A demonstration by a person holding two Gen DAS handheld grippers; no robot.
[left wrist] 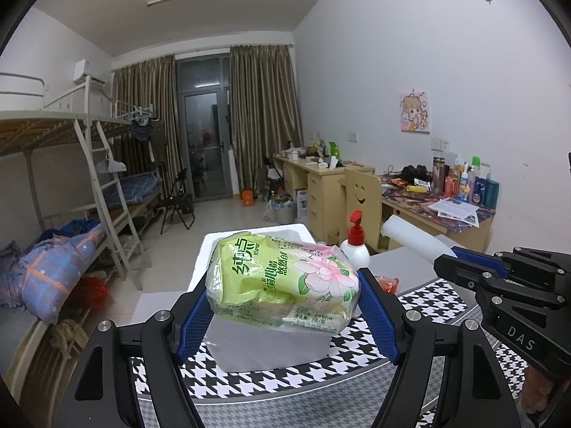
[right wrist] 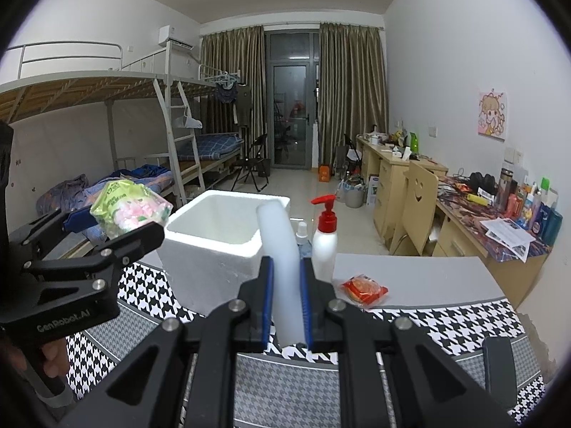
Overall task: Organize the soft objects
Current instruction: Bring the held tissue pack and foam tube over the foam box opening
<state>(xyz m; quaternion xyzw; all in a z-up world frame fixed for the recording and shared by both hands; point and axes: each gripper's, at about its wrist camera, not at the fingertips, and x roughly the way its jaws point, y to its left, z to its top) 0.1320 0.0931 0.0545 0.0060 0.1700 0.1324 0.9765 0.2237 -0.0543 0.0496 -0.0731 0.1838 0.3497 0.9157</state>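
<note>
A: Biggest first: the surface [right wrist: 410, 274] carries the white foam box [right wrist: 221, 235], open at the top. The left gripper [left wrist: 282, 306] has its fingers clenched on the green tissue pack [left wrist: 282, 285], held in the air near the box. The right gripper [right wrist: 287, 306] grips a white foam roll [right wrist: 280, 249] that sticks up between its pads.

B: So, in my judgement, carry each over the opening, lower it well inside, then release; the pack is squashy and may snag on the rim.

A: The right view shows the box is empty; the left view hides the inside behind the pack. The right view alone shows the small red packet [right wrist: 364, 289] clearly, beside the pump bottle [right wrist: 326, 246].
</note>
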